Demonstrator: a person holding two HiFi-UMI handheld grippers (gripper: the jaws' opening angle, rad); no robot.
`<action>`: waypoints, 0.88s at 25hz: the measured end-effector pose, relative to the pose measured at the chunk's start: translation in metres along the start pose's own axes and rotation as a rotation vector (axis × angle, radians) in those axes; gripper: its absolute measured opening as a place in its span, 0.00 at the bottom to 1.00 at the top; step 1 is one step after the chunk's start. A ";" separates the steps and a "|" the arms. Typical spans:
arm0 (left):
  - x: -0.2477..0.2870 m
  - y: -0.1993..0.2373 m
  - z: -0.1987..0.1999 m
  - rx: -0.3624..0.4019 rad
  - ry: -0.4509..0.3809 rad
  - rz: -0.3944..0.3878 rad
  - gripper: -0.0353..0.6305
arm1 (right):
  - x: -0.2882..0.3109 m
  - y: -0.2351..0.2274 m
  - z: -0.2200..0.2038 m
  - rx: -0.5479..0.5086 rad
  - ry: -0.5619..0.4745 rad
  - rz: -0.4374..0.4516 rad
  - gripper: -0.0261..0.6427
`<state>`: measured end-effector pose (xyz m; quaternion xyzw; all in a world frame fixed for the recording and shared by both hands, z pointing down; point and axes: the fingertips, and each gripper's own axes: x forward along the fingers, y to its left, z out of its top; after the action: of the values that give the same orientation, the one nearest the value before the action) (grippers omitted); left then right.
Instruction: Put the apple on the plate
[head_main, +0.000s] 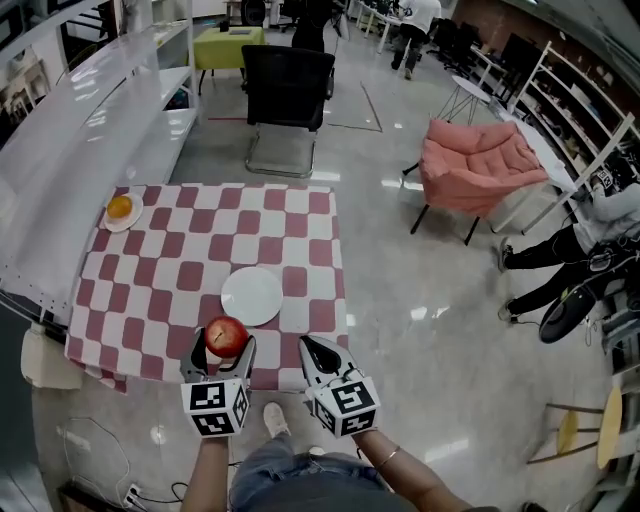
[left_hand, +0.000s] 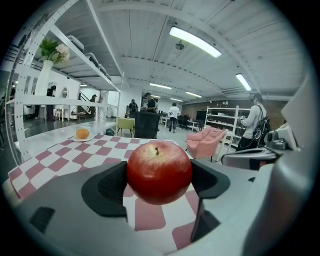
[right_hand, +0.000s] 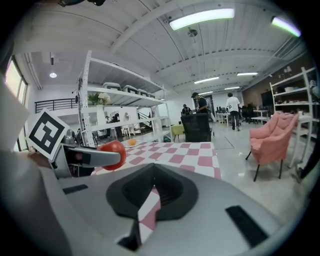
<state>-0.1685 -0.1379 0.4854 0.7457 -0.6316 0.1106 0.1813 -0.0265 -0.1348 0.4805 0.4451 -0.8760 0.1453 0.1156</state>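
**Apple held in the left claw, short of the plate**

Only the forearms of the person holding the tools show, cut off by the lower frame edge in the head view. The left claw (head_main: 220, 346) is clamped on the apple (head_main: 226, 336), one dark pad against each side. From above the jaws cover the fruit's lower flanks. The left gripper view shows it whole, red, stem up, lifted clear of the cloth.

Just beside it, the right claw (right_hand: 154, 167) holds nothing. Its pads meet at the tips, with only a sliver of check cloth showing through lower down. In its own view the left claw's arm hides part of the apple.

Both tools hang over the near edge of the worktop (head_main: 170, 260), hiding some of that edge. The apple sits on the near side of the plate (head_main: 252, 296), apart from it. That plate is white and bare.

At the far left corner a saucer (head_main: 109, 222) carries an orange (head_main: 119, 207).

Beyond the worktop stand a black chair (head_main: 287, 90) and, to the right, a pink armchair (head_main: 478, 165). A seated person (head_main: 560, 250) is cut off by the right frame edge.
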 end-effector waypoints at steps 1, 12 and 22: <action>0.005 0.001 0.002 0.002 0.001 -0.007 0.66 | 0.003 -0.002 0.001 0.003 -0.001 -0.008 0.06; 0.054 0.011 0.011 0.038 0.022 -0.070 0.66 | 0.037 -0.015 0.010 0.016 -0.003 -0.071 0.06; 0.097 0.013 0.000 0.060 0.064 -0.104 0.66 | 0.062 -0.025 0.005 0.019 0.028 -0.102 0.06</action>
<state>-0.1646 -0.2269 0.5248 0.7786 -0.5823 0.1438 0.1845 -0.0424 -0.1968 0.5000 0.4880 -0.8491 0.1539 0.1308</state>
